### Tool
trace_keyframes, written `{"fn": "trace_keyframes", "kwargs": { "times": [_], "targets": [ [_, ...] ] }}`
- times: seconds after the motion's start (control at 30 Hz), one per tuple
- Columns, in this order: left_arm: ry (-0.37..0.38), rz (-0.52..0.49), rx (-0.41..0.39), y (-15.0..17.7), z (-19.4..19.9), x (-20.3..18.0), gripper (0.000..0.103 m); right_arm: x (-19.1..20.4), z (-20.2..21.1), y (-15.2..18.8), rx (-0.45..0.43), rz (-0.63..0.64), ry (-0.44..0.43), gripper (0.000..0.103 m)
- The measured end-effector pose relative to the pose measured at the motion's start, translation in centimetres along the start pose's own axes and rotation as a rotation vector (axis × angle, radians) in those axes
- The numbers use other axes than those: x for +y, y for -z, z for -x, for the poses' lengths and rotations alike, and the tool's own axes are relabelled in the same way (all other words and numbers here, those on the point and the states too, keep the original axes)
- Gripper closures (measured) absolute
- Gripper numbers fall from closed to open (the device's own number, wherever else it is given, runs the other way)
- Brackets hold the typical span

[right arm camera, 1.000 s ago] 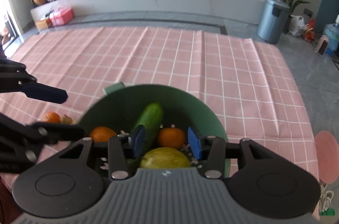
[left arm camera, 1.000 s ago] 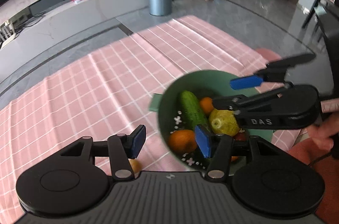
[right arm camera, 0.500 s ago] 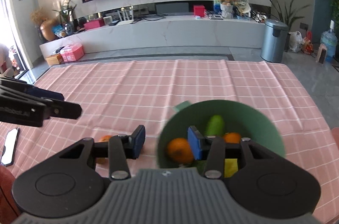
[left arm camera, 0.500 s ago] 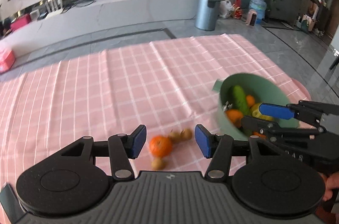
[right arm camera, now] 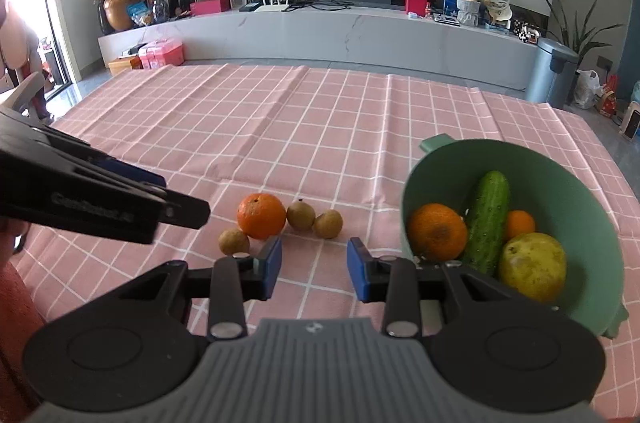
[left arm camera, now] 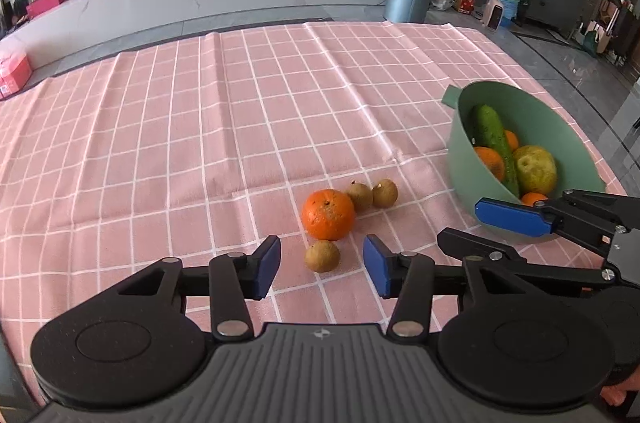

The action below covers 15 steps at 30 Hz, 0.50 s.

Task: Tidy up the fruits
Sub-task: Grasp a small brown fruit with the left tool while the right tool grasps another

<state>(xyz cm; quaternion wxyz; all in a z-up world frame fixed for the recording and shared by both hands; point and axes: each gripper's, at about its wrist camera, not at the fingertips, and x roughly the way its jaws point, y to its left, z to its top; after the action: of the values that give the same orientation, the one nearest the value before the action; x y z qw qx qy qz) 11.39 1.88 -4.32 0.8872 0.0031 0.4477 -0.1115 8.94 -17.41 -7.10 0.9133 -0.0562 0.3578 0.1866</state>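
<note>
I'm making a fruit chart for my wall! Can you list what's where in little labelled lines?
Bowl: round green plastic bowl holding a green cucumber, oranges and a yellow-green fruit
Tablecloth: pink checked cloth
Loose fruit: one orange, three small brown round fruits beside it
Left claw: closing, nothing between
Right claw: closing, nothing between

A pink checked tablecloth (right arm camera: 320, 127) covers a table. On it lies a round orange tangerine (right arm camera: 261, 210) with three small brown round fruits (right arm camera: 300, 215) just beside it. To the right, a green plastic bowl (right arm camera: 576, 183) holds a green cucumber (right arm camera: 486, 219), two oranges and a yellow-green pear. The right gripper (right arm camera: 314, 269), blue-padded, is closing on nothing; the left gripper's black finger (right arm camera: 100, 201) reaches in from the left
</note>
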Motion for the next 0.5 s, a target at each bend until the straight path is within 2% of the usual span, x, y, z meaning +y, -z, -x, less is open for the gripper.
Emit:
{"fn": "trace_keyframes", "kwargs": {
  "times": [0.27,0.5],
  "targets": [
    [0.019,0.021,0.014,0.4,-2.0,0.3,0.048,0.3,-1.9,0.4,0.005,0.018,0.017,0.07],
    [0.044,0.064,0.029,1.4,-3.8,1.3,0.049,1.1,-3.7,1.1,-0.002,0.119,0.047,0.074]
  ]
}}
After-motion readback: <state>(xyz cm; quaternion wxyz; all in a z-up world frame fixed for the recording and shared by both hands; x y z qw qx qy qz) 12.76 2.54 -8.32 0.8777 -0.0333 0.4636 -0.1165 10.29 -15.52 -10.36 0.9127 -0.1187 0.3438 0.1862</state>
